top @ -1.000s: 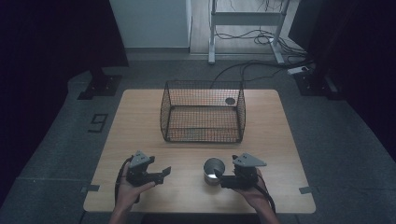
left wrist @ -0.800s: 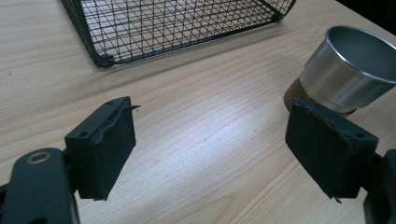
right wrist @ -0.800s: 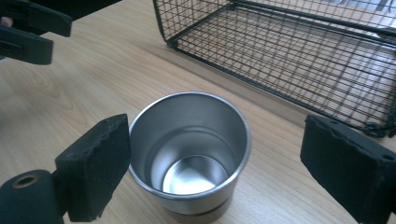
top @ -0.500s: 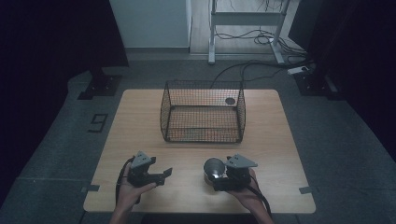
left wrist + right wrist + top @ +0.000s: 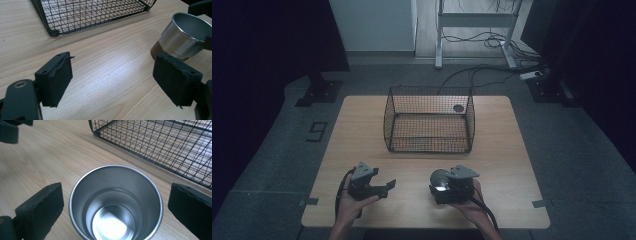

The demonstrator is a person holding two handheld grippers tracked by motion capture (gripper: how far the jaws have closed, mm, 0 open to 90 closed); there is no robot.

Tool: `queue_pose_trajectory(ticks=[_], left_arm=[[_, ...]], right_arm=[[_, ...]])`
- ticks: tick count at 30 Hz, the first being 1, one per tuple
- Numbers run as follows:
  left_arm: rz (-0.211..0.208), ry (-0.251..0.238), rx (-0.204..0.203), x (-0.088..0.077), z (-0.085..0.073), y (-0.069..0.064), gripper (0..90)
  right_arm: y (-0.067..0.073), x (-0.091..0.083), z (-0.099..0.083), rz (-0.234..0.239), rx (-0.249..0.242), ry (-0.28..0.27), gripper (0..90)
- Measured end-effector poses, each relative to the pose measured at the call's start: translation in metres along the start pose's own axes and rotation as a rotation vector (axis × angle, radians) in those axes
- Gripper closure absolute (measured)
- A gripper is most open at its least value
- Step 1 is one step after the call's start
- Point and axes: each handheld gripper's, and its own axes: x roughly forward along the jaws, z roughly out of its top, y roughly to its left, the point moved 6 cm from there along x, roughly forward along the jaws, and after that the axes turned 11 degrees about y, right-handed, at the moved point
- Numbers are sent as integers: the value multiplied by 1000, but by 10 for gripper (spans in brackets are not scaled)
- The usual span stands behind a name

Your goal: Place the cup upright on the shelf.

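Observation:
A shiny steel cup (image 5: 116,202) with a brown base stands upright on the wooden table (image 5: 507,165), near its front edge. My right gripper (image 5: 115,192) is open. Its jaws have just been opening, and the cup stands between them with a gap at each pad (image 5: 41,207). From above, the cup (image 5: 439,179) sits at the left tip of the right gripper (image 5: 435,186). My left gripper (image 5: 113,75) is open with nothing in it and hovers low over bare wood. The cup (image 5: 183,37) is to its right. In the high view the left gripper (image 5: 388,186) is at front left.
A black wire basket (image 5: 429,142) stands in the middle of the table, behind both grippers, with a dark round spot at its back right corner. Its near wall shows in the left gripper view (image 5: 92,12) and the right gripper view (image 5: 162,140). Cables lie on the floor beyond the table.
The right gripper has slid leftward toward the cup, and its jaws now stand on either side of it. The cup and the left gripper have stayed where they were.

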Motion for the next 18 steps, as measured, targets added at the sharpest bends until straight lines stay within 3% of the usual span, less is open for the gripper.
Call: queue_pose_trajectory(ticks=[12,16,18], left_arm=[[-4,-2,-9,0,0,2,162],[-4,-8,-12,-1,1,3,163],[-2,-8,-11,-1,1,3,163]], right_arm=[[-3,23,-9,-15,-13,57,9],[-2,28,-12,-3,-36,56,153],[-1,28,-11,11,-42,50,172]])
